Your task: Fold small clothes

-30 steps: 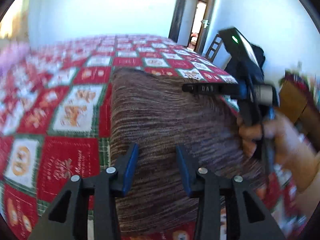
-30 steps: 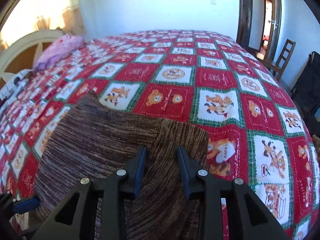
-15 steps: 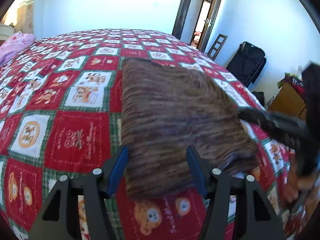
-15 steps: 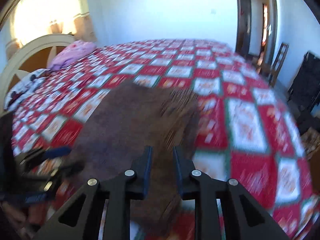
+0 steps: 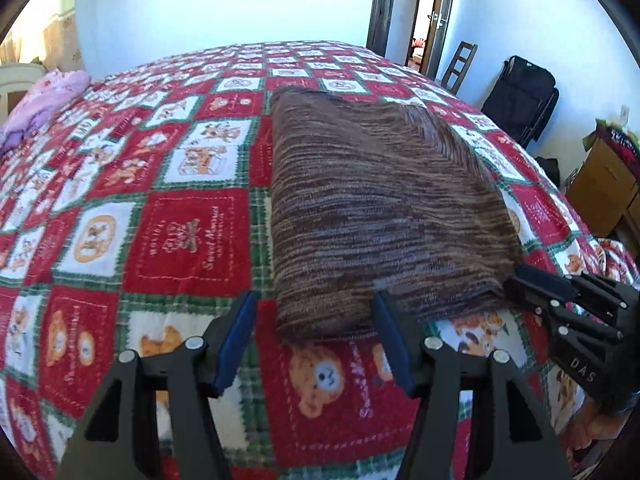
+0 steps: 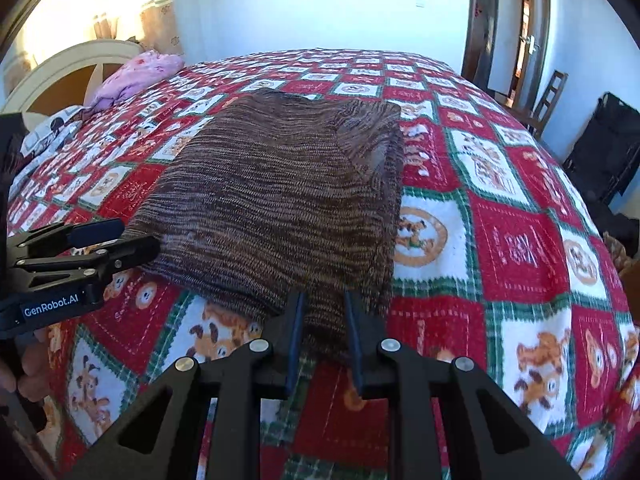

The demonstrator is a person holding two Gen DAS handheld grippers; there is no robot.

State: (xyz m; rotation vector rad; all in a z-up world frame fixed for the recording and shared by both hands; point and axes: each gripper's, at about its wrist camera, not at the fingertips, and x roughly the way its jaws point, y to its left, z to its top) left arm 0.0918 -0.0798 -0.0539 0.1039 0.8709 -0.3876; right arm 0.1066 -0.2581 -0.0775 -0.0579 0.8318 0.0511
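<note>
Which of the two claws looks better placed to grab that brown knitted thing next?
The right claw: the near edge of the brown knit garment already lies between its narrowly parted fingers. The left claw is wide open, just short of its corner.

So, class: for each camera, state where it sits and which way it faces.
Left wrist: on the left gripper, facing along the bed over the brown knit; the right gripper shows at the right edge.
Right wrist: on the right gripper, facing the knit's near corner; the left gripper and a hand show at left.
Shared: knit, bed, door, chair.
</note>
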